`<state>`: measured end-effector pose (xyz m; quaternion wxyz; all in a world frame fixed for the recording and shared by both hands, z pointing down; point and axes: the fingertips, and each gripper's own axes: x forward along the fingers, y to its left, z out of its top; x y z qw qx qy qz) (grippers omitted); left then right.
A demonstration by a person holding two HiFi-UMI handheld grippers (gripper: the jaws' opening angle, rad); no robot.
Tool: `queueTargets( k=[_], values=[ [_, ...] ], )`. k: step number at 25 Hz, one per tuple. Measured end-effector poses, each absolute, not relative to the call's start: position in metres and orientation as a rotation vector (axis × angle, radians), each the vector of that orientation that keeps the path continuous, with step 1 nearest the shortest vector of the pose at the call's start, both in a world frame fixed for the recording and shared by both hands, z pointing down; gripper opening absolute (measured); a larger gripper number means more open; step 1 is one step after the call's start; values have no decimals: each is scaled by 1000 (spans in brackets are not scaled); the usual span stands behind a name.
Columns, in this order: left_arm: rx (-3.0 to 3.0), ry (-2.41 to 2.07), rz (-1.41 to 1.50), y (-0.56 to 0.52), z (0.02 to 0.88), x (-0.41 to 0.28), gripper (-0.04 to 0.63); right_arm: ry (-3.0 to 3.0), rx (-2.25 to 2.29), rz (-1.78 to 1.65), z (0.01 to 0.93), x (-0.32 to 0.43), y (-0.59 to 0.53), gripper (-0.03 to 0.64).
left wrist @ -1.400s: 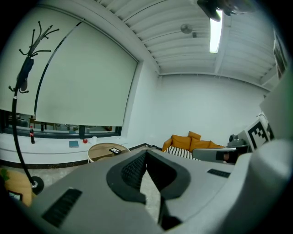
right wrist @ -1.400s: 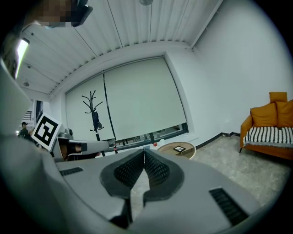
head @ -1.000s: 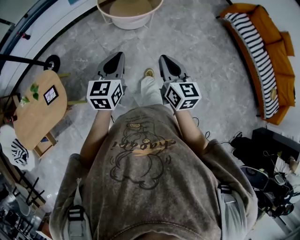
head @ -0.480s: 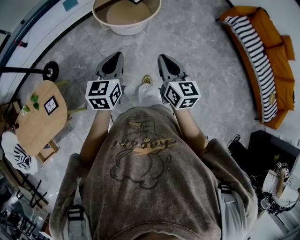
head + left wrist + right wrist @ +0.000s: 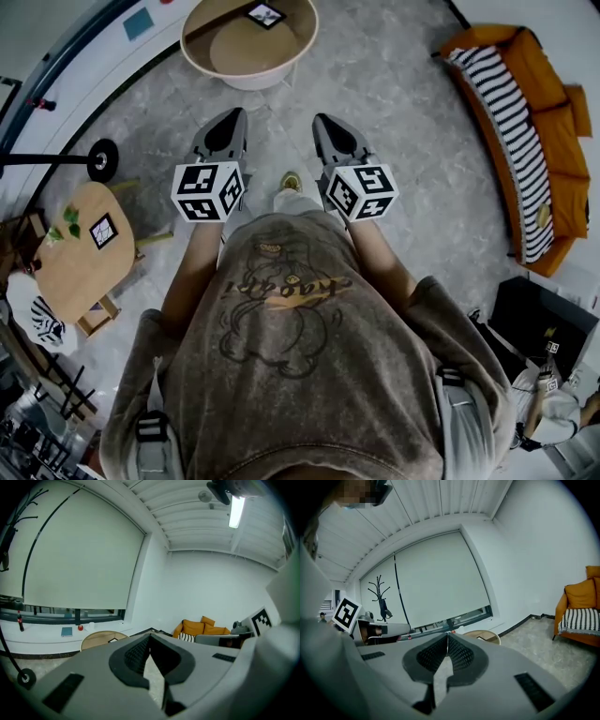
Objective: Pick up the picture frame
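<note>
In the head view a small dark-rimmed picture frame (image 5: 265, 14) lies on a round white-rimmed table (image 5: 197, 62) at the top edge, well ahead of both grippers. My left gripper (image 5: 228, 120) and right gripper (image 5: 323, 122) are held side by side at chest height, pointing toward that table, both shut with nothing between their jaws. The left gripper view shows its shut jaws (image 5: 150, 636) with the round table (image 5: 93, 640) and the frame (image 5: 114, 640) low beyond them. The right gripper's shut jaws (image 5: 447, 634) point at the same table (image 5: 485, 634).
A wooden side table (image 5: 70, 253) at the left carries a similar small framed square (image 5: 103, 230) and a plant sprig. A lamp base (image 5: 101, 159) stands beside it. An orange sofa (image 5: 525, 122) with a striped blanket lines the right. A window ledge runs behind the round table.
The person has walked forward: the round table has slid further into the head view and the frame on it now shows. Both grippers kept their shut pose, side by side.
</note>
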<state>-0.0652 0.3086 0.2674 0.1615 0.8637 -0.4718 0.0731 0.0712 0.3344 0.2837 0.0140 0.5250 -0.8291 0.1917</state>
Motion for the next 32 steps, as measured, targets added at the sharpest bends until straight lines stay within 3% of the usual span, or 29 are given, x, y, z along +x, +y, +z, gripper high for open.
queueTargets(
  k=[32],
  values=[
    [2424, -1438, 186, 127, 280, -40, 18, -2617, 1550, 616, 304, 105, 151, 18]
  ],
)
